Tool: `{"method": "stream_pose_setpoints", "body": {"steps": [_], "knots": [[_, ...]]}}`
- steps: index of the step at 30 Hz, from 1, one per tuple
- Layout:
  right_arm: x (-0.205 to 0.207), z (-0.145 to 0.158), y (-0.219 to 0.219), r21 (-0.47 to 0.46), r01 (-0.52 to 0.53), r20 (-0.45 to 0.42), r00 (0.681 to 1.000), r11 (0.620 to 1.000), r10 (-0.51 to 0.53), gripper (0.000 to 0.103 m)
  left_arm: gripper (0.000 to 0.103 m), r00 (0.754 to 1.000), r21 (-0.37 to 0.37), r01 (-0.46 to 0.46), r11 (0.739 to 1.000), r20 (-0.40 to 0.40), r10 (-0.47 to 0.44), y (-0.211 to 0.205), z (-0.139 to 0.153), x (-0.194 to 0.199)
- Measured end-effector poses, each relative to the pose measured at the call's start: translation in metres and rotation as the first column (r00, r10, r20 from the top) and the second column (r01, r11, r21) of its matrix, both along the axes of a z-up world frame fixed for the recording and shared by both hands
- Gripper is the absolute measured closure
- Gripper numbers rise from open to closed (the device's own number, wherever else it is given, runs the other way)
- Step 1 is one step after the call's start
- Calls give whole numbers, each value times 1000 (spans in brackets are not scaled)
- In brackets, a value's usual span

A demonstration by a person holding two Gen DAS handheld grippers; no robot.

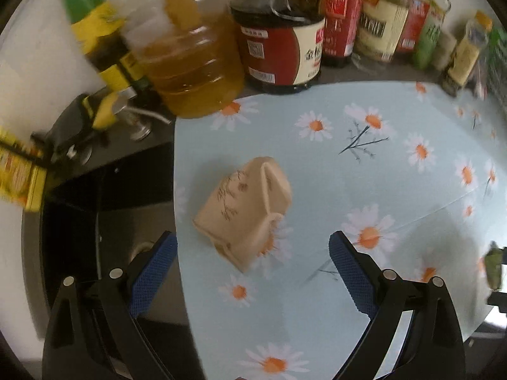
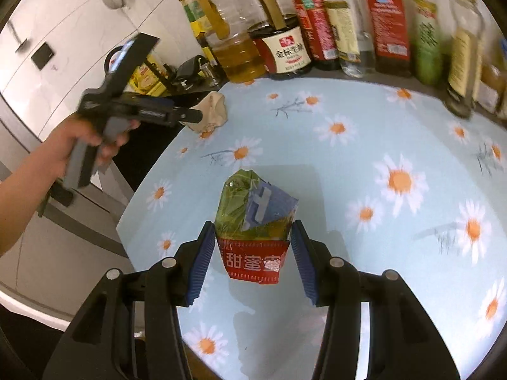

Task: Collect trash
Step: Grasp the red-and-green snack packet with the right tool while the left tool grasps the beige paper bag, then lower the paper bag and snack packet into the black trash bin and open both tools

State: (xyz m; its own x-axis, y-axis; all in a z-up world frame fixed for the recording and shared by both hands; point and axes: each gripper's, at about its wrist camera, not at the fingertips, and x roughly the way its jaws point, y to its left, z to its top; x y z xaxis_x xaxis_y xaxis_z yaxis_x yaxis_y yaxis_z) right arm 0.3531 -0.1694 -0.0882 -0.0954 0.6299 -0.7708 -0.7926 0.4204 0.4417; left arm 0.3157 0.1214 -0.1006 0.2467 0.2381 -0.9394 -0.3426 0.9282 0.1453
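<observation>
Daisy-printed blue cloth (image 2: 364,171) covers the worktop, with a row of sauce and oil bottles (image 2: 285,50) standing along its far edge and a dark sink (image 1: 126,209) dropping away beyond the cloth's left side. Directly ahead of the left gripper (image 1: 252,253), and reaching back between its blue pads, lies a crumpled beige paper carton (image 1: 245,209) on the cloth near the sink-side edge; the jaws stand wide apart, and neither pad appears to touch it. The right gripper (image 2: 252,247) sits lower over the cloth with a green-and-red snack wrapper (image 2: 255,224) between its pads; the pads lie just beside the wrapper's two sides, but whether they press on it or merely flank it cannot be told from this view. From the right wrist camera the person's left hand (image 2: 85,139) can be seen holding the other tool out to the left and farther ahead, its tip at the beige carton (image 2: 212,110). Judged from how things lie, the collecting is at an early stage: both pieces of trash are on the table, neither is clearly lifted, and no bin or bag shows in either view. What looks left is to close on each piece, raise it, and carry it to wherever the rubbish is meant to go.
</observation>
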Motion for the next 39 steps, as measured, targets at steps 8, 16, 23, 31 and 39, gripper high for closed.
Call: {"method": "stream_pose_setpoints", "body": {"steps": [8, 16, 23, 31, 39], "knots": [[-2, -4, -27, -14, 103, -24, 994, 995, -103, 53, 9, 991, -64, 91, 994, -93, -97, 26, -25, 22], [-7, -6, -37, -42, 167, -33, 985, 985, -169, 53, 23, 976, -50, 189, 981, -102, -194, 27, -38, 24], [-15, -5, -33, -52, 179, -27, 983, 982, -181, 53, 37, 971, -55, 218, 974, -91, -222, 29, -42, 24], [-28, -2, -19, -58, 164, -12, 986, 985, -165, 53, 37, 971, -37, 230, 972, -52, -232, 15, -33, -2], [-51, 5, -8, -64, 136, 10, 991, 989, -135, 53, 39, 973, -72, 229, 971, 45, -226, -1, -22, -42]]}}
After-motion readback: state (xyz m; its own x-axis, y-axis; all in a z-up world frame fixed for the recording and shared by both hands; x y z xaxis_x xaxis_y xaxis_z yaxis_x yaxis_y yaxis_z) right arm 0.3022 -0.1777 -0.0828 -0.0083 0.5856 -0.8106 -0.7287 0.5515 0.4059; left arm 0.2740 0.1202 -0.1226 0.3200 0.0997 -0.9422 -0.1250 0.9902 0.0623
